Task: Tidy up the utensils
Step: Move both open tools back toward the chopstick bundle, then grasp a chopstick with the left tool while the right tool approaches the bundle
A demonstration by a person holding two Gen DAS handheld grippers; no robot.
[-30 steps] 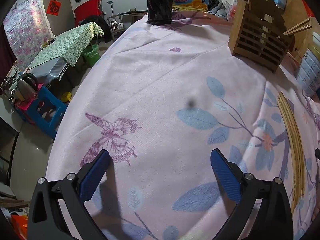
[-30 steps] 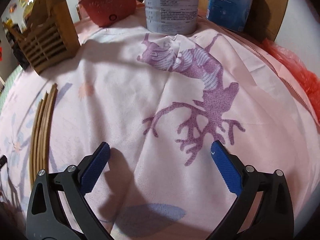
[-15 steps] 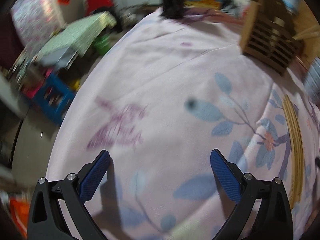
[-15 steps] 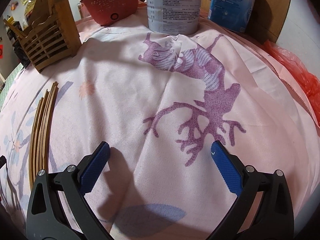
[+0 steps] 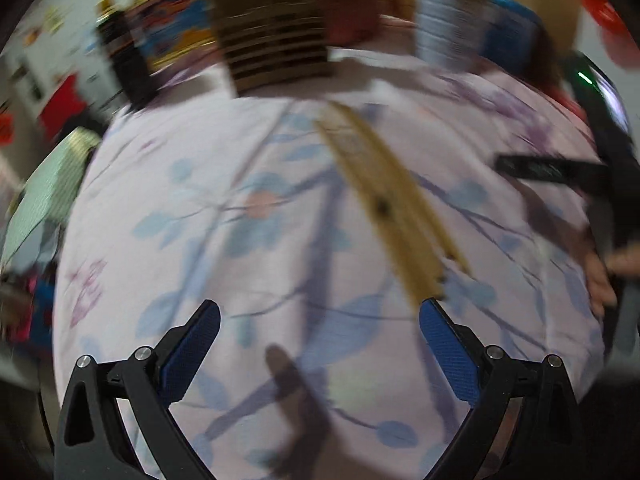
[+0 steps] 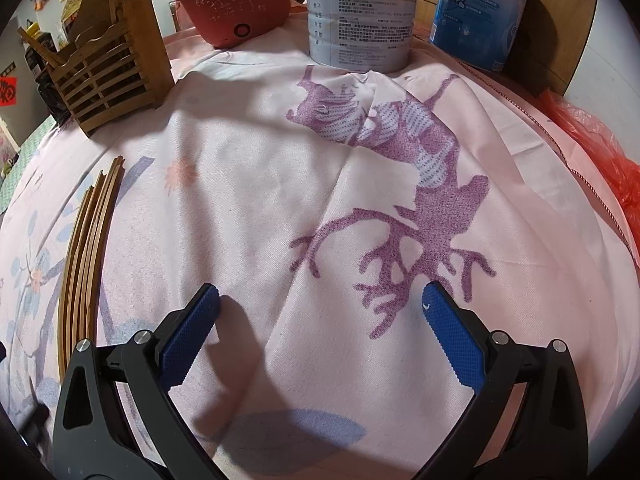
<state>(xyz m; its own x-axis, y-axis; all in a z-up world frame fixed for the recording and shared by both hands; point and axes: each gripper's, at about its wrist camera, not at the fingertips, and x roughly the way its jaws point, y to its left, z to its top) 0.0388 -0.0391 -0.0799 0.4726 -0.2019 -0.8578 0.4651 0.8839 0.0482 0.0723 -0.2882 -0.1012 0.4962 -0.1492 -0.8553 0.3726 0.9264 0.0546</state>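
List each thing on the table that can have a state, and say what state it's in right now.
left tool: open, empty
right tool: open, empty
chopsticks: lying flat in a bundle on the cloth, not gripped
wooden holder: upright, a few sticks in it
white can: upright
blue can: upright
red pot: upright

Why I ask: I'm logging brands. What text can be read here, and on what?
Nothing reads clearly enough to quote.
White tin: dense Chinese print, too small.
Blue tin: print too small.
Red pot: dotted characters, unclear.
Red wall paper: black character, cut off.
Left wrist view: wholly blurred.
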